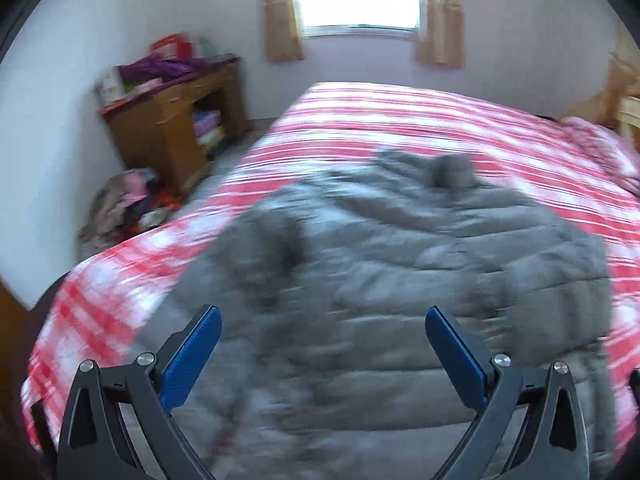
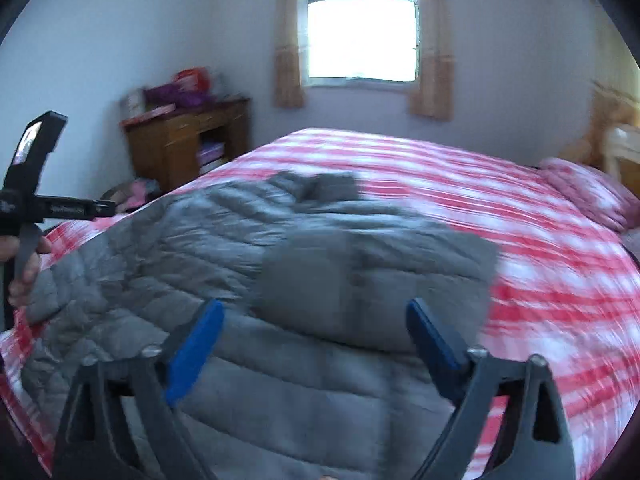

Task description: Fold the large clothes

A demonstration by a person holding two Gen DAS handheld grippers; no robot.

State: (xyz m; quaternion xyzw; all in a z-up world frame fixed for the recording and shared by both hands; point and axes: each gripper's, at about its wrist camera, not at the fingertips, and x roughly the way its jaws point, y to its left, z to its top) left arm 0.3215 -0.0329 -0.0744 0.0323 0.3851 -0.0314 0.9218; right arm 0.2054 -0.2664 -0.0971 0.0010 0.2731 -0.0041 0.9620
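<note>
While spread on the bed [image 2: 540, 240], jacket [image 2: 280, 380] lies under the wide-apart right hand-held gripper [image 2: 316, 316].

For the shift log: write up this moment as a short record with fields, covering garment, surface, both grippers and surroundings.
garment: grey quilted jacket, spread on the bed, partly folded over itself
surface: bed with red and white striped cover
left gripper: open, above the jacket, nothing between the pads
right gripper: open, above the jacket, nothing gripped
left hand: at the left edge of the right wrist view, holding its gripper's handle
surroundings: wooden cabinet with clutter on top, curtained window
image quality: motion blur in both views
</note>
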